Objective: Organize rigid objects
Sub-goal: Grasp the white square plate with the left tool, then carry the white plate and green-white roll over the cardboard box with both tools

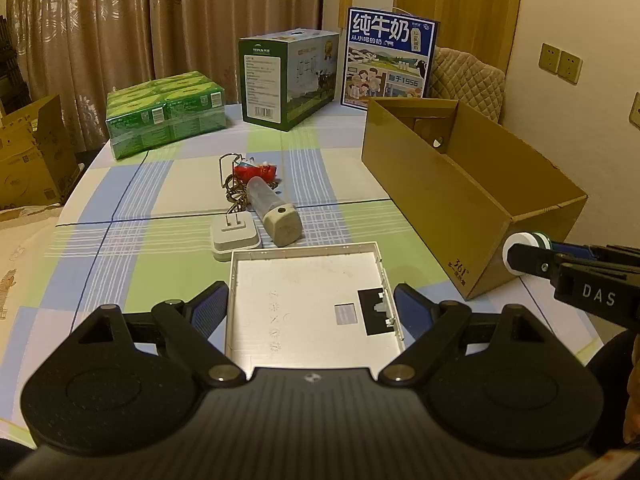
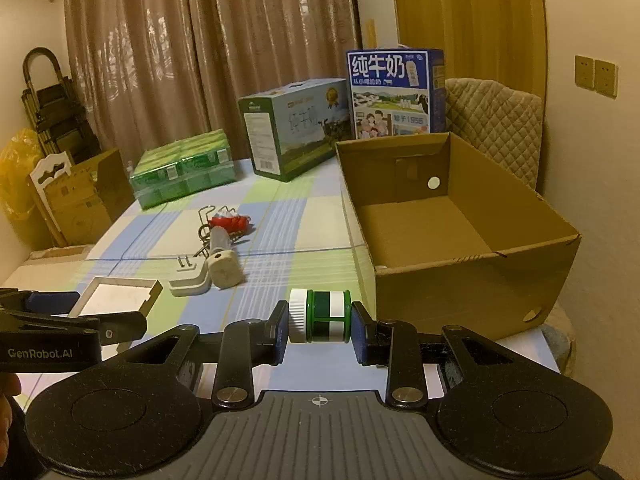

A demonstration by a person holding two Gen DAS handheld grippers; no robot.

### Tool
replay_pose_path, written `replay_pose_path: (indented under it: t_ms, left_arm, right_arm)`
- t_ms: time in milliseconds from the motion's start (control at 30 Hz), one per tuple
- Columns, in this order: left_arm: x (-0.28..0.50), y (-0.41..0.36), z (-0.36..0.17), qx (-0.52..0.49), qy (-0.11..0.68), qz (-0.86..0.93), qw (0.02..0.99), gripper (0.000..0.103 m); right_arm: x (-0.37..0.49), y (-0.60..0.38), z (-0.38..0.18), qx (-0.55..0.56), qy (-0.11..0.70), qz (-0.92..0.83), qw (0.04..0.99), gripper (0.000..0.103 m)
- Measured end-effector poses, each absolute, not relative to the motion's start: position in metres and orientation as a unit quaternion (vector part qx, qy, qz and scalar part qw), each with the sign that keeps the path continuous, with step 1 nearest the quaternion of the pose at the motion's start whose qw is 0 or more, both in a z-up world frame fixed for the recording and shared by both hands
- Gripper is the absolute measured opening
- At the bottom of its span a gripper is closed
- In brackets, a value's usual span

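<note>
On my far left, at the back of the checked tablecloth (image 1: 120,200), I see a green shrink-wrapped pack (image 1: 166,112), then a dark green milk carton (image 1: 286,80) and a blue milk box (image 1: 390,56) standing upright behind it.

Nearer me, mid-table, a tangle of wire (image 1: 232,184) lies against a red-wrapped item (image 1: 256,170). Just in front of those a clear tube with a beige cap (image 1: 276,212) lies on its side, touching or nearly touching a white plug adapter (image 1: 235,236), prongs up.

My left gripper (image 1: 312,308) has its jaws spread wide and pressed against both side edges of a white square tray (image 1: 304,300), which I hold flat with its open side up, its far rim close to the adapter.

To the right, my right gripper (image 2: 320,326) pinches a small green jar with a white lid (image 2: 320,316) end to end, lid against the left pad, base against the right. It hangs above the table, just before the near corner of the open cardboard box (image 2: 460,280), which sits on the table's right side, its visible floor bare.
</note>
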State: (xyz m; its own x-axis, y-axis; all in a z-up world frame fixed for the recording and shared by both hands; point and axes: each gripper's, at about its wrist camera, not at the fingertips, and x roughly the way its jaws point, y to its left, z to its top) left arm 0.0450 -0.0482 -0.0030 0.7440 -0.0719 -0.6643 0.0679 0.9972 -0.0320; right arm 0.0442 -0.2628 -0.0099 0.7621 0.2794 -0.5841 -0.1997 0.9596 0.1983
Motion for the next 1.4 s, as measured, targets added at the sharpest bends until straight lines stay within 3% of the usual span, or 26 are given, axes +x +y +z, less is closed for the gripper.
replay_pose_path:
  t_ms: [1400]
  left_arm:
    - [0.064, -0.081, 0.002, 0.000, 0.353, -0.076, 0.932, 0.086]
  right_arm:
    - [0.053, -0.299, -0.006, 0.068, 0.313, 0.092, 0.943, 0.028]
